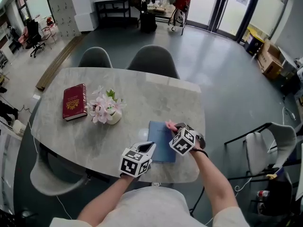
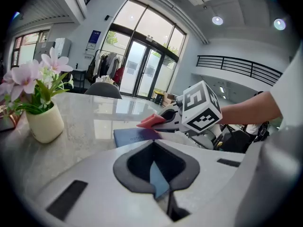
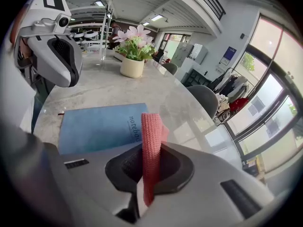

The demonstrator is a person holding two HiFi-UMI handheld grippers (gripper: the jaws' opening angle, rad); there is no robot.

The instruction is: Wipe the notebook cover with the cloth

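L gripper [image 1: 149,148] is sitting at the lower-left edge of the blue notebook [image 1: 158,138]. Its jaws are closing tight on a thin blue sliver of that notebook, seen wedged between the pads in the left gripper view. Which part of the edge it is pinching isn't clear.

R gripper [image 1: 176,126] is hovering over the notebook's top-right area. Its jaws are clamping a pink knit cloth [image 3: 151,141], and the cloth is standing up as a folded strip w/ its free end poking out past the jaw tips. In the right gripper view that end is hanging over the notebook's right side, near the printed title. Whether it is touching the cover can't be made out.

The notebook is lying flat and closed on the grey marble-look table [image 1: 142,93], near the table's front edge, right in front of the person. Both of the person's forearms are reaching in from the bottom of the head view. The 2 grippers are sitting close together, 1 on each side of the notebook.

Farther back on the table, to the left, a small cream pot of pink flowers [image 1: 107,110] is standing upright, well apart from the notebook. A red book [image 1: 74,101] is lying flat just left of the pot.

2 grey chairs [image 1: 151,58] are standing at the table's far side.
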